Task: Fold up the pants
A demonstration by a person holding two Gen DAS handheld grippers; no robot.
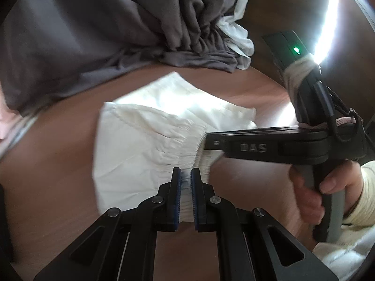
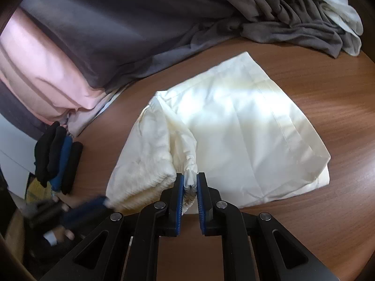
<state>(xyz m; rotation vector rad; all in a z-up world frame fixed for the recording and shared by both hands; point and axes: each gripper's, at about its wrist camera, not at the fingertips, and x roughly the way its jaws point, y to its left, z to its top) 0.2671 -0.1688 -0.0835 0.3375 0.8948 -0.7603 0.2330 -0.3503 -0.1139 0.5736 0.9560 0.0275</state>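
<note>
nearest us, in the left wrist view, our left gripper [image 1: 186, 175] has its blue pads pressed together on the gathered elastic waistband of the white pants [image 1: 150, 131]; the cloth bunches up between the pads and spreads away from them toward the far left; in the right wrist view our right gripper [image 2: 190, 182] is likewise clamped on a ruffled stretch of the same waistband, with the pants [image 2: 234, 126] fanning out beyond and to the right of it; the left view shows the right gripper [image 1: 206, 141] coming in from the right side, biting the waistband just beside our own pinch, a hand [image 1: 311, 192] in a pale sleeve wrapped round its handle; the pants lie already doubled on the brown wooden table [image 2: 328, 89], waistband at the near end, legs running away from us toward the far right, so the long axis goes from the grippers outward; a stitched hem line runs along the right flank; bare table lies open to the right and near side of the pants; to the left, near the table edge, sits a row of dark and blue rolled socks [image 2: 58, 154]; farther off, a heap of grey cloth [image 2: 140, 23] crowds the far side, with pink fabric [image 2: 35, 70] at its left and white fabric [image 2: 335, 7] at its right end
</note>
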